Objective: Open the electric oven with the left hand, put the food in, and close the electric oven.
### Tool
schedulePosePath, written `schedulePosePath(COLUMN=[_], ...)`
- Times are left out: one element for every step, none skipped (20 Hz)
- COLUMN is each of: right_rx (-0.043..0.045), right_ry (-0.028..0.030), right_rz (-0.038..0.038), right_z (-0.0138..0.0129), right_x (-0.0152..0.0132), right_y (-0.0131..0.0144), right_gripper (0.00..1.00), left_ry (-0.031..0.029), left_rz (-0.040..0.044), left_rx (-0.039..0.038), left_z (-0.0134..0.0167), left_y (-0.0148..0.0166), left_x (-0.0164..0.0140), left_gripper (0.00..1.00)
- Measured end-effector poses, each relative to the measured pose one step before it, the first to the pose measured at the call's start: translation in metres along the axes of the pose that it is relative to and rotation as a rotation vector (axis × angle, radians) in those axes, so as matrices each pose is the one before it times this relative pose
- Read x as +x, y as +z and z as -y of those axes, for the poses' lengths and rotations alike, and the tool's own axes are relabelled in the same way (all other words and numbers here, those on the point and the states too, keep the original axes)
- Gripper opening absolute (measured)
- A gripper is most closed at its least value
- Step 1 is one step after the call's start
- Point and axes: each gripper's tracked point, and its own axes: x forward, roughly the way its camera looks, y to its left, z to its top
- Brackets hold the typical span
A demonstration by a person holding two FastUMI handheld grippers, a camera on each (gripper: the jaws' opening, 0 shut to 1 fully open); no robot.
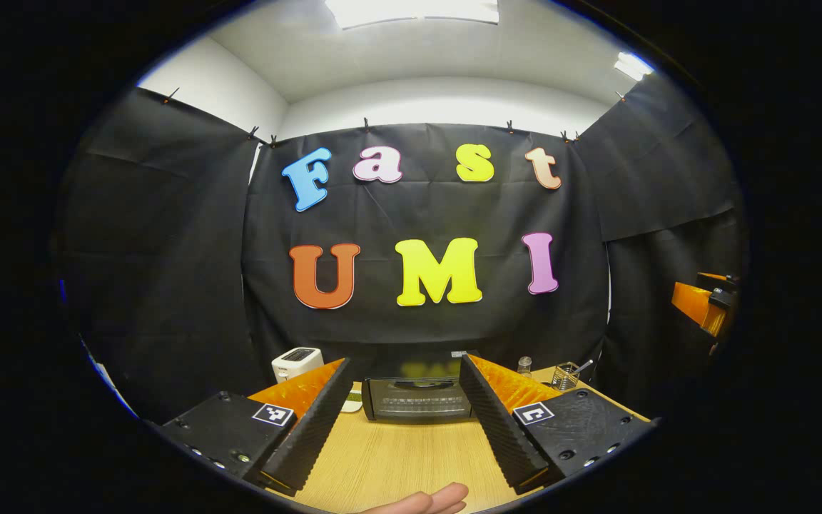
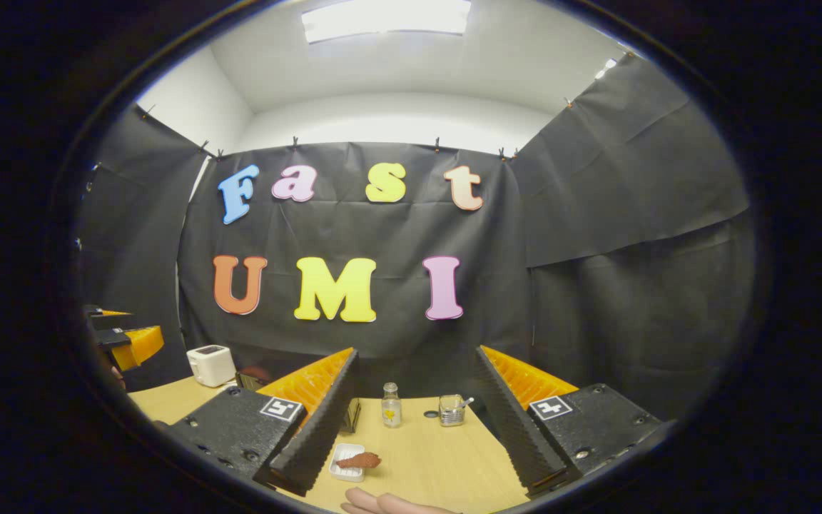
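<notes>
I have the left gripper [image 1: 404, 400] spread wide and empty, and the electric oven [image 1: 418, 398] sits dead ahead between its fingers, door shut, across bare table [image 1: 397, 464]. My right gripper [image 2: 411, 407] is open too, with the food [image 2: 359, 460] on its small tray [image 2: 343, 460] just inside its left finger.

1. A white toaster [image 2: 211, 365] is seen at the wooden table's [image 2: 447, 464] far left.
2. A small glass bottle [image 2: 391, 405] is stood upright mid-table.
3. Just beside it, a wire holder [image 2: 451, 410] is placed.
</notes>
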Motion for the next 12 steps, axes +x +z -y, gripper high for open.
schedulePosePath(right_rx=[-0.00076,0.00053,0.0009,0.00165,0.00188,0.00436,0.00508,0.00356,0.0031,0.00175,0.003,0.00345], right_ry=[0.00219,0.00159,0.00167,0.00293,0.00547,0.00407,0.00513,0.00456,0.00276,0.00363,0.00502,0.00549], right_rz=[-0.00076,0.00152,0.00172,0.0005,-0.0001,0.00047,0.00102,0.0012,0.00128,-0.00193,-0.00395,-0.00266], right_z=[-0.0005,-0.00011,-0.00069,-0.00063,-0.00086,-0.00058,-0.00113,0.00015,-0.00003,0.00024,-0.00022,-0.00029], right_x=[-0.00127,0.00056,-0.00005,0.00002,-0.00005,0.00017,0.00079,0.00187,0.00265,0.00187,0.00288,0.00229], right_y=[0.00016,0.00024,0.00132,-0.00035,-0.00014,-0.00083,0.00045,-0.00096,-0.00083,-0.00306,-0.00268,-0.00258], right_gripper=[1.0,0.96,0.96,0.96,0.96,0.96,0.96,0.96,0.96,0.96,0.96,0.96], left_ry=[-0.00033,0.00237,0.00241,0.00003,-0.0025,0.00187,0.00341,0.00372,-0.00531,-0.01463,-0.01151,-0.00652], left_rz=[0.00162,0.00214,0.00081,0.00376,0.00312,0.00544,0.00604,0.00757,0.00108,-0.00785,-0.01271,-0.01031], left_rx=[0.00157,0.00048,-0.00068,-0.00196,-0.00298,-0.00697,-0.01311,-0.0189,-0.01631,-0.01165,-0.00775,-0.00548], left_z=[-0.00025,-0.00201,-0.00077,0.00034,-0.00039,-0.00039,-0.00114,-0.0002,0.00162,0.00291,0.00271,-0.00037], left_y=[0.00066,0.00091,0.00084,0.00103,0.00082,0.00047,0.00062,0.00123,-0.00121,-0.00478,-0.00648,-0.00561], left_x=[-0.00015,0.0002,0.00004,-0.0004,0.00158,0.00227,0.00406,0.00408,0.00614,0.0086,0.01107,0.01286], left_gripper=[0.96,0.96,0.96,0.96,0.96,0.96,0.96,0.96,0.95,0.96,0.95,0.95])
